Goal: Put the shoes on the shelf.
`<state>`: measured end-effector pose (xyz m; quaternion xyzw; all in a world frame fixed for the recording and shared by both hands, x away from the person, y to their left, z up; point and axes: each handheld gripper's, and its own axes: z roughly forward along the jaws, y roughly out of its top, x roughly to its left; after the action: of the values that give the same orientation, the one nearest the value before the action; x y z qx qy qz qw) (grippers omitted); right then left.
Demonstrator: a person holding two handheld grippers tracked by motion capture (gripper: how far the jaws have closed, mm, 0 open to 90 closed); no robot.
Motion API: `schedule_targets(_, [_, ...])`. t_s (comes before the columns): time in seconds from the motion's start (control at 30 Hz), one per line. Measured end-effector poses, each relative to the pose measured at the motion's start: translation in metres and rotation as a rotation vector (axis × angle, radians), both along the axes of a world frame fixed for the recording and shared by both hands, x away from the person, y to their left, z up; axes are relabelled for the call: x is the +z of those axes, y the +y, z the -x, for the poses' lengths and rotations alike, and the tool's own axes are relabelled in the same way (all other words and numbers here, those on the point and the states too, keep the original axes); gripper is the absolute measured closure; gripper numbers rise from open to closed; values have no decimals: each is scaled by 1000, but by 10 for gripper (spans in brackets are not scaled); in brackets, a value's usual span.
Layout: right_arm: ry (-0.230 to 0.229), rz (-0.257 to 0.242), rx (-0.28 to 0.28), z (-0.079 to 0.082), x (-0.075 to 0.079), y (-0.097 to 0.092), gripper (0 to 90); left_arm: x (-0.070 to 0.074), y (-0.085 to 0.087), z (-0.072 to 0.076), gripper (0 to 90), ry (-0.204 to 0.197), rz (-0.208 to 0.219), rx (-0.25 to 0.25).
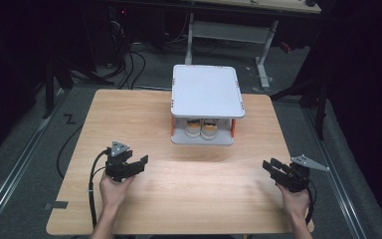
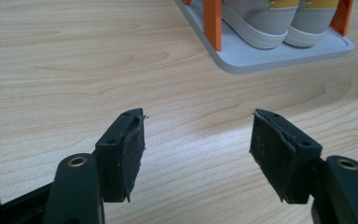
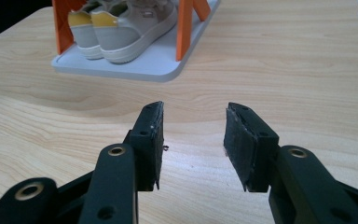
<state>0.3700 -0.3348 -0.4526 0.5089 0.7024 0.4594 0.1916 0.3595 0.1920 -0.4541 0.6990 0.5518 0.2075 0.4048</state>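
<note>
your left gripper (image 1: 140,165) and right gripper (image 1: 270,166) hang open and empty over the wooden table (image 1: 189,199), near the shoe rack (image 1: 207,89).

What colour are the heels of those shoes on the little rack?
Yellow heels on grey shoes with white soles, clearest in the right gripper view.

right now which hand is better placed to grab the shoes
Right, slightly. The right gripper points at the shoes' heels; the left gripper aims beside them. Both are open and empty.
</note>
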Motion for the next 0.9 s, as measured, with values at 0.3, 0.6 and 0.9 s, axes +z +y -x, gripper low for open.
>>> schedule_targets(0.3, [43, 9, -11, -9, -12, -2, 580, -16, 4, -8, 354, 28, -2, 33])
schedule_targets(0.6, [86, 42, -24, -20, -25, 3, 576, -27, 3, -18, 354, 37, -36, 58])
schedule_targets(0.9, [108, 82, -39, -28, -35, 8, 558, -39, -1, -28, 356, 55, -82, 71])
